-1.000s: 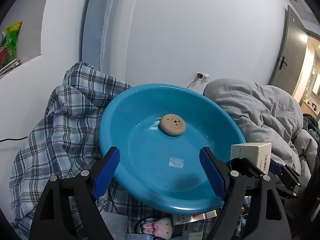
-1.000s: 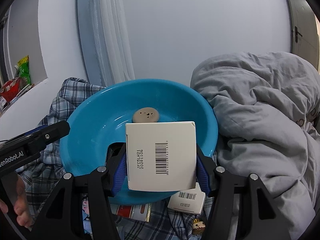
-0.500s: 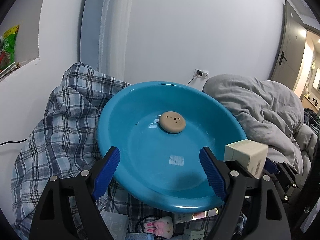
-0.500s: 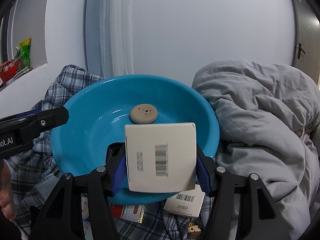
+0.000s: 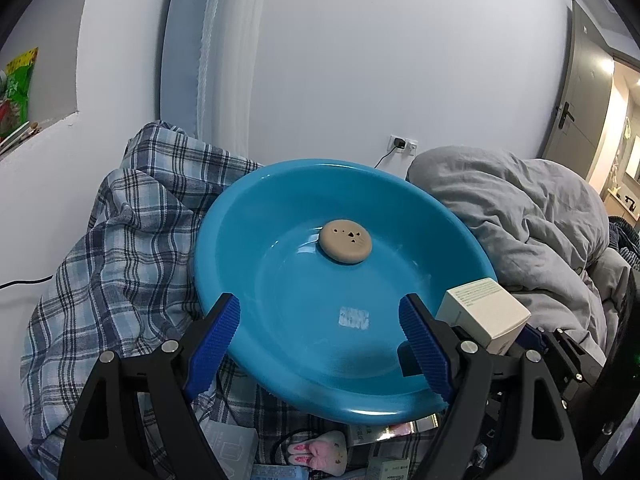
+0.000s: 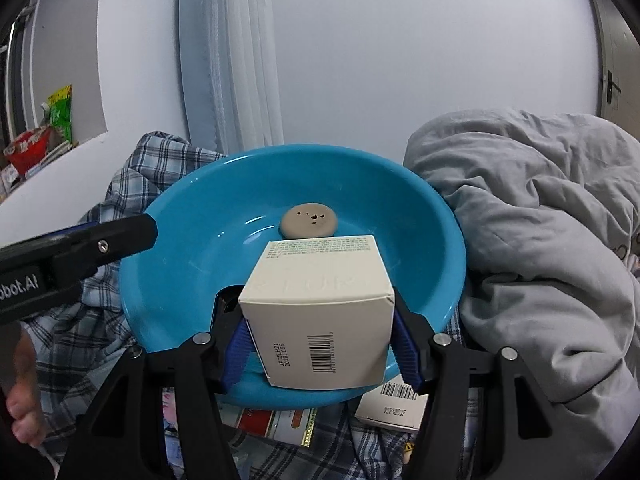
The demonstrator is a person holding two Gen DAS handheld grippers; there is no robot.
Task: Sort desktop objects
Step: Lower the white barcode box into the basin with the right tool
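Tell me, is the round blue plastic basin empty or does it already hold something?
Not empty. One round beige pebble-like disc lies inside the blue plastic basin; the white cardboard box is not yet in it.

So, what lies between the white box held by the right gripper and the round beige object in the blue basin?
Nothing: only bare blue basin floor separates the white box from the round beige object, clearest in the left wrist view.

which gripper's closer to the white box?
Right. The right gripper is clamped on the white box over the blue basin. The left gripper hangs open and empty beside it.
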